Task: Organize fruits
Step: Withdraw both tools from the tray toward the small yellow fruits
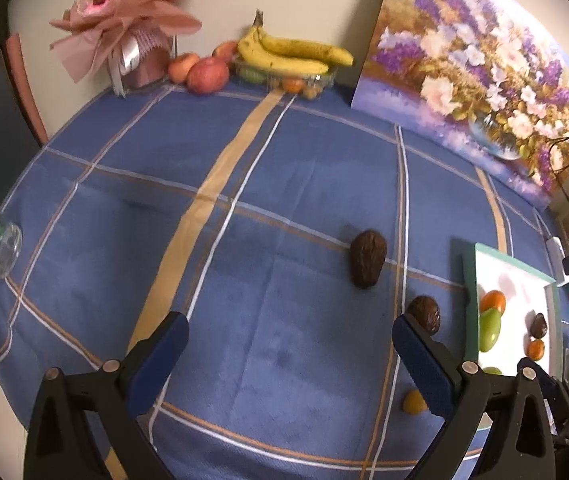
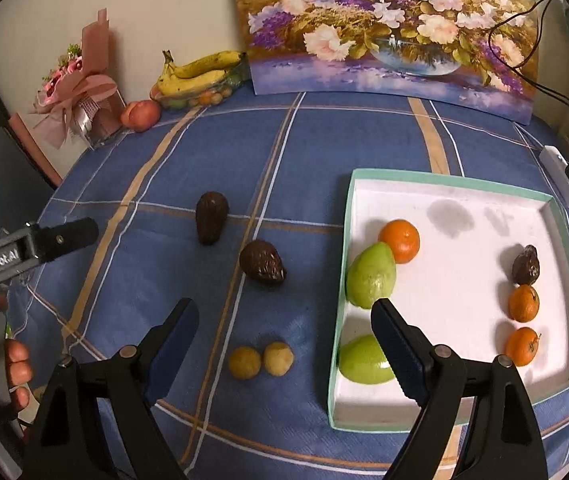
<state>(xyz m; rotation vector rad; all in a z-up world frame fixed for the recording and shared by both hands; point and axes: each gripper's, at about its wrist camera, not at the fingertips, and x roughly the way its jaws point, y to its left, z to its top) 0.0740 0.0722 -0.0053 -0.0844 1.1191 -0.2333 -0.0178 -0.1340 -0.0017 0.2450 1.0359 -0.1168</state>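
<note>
With both the right gripper (image 2: pixel 284 320) and left gripper (image 1: pixel 290 334) spread and empty, centre the right jaws over the two yellow fruits (image 2: pixel 261 360) at lower centre, left of the tray (image 2: pixel 444 178), before pinching one.

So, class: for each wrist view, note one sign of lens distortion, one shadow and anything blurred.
Left wrist view: the tablecloth stripes bow outward, dark corners ring the frame, and the bouquet is soft. Right wrist view: the tray edges curve, the green fruit shades the tray's white floor, and the picture is sharper.
</note>
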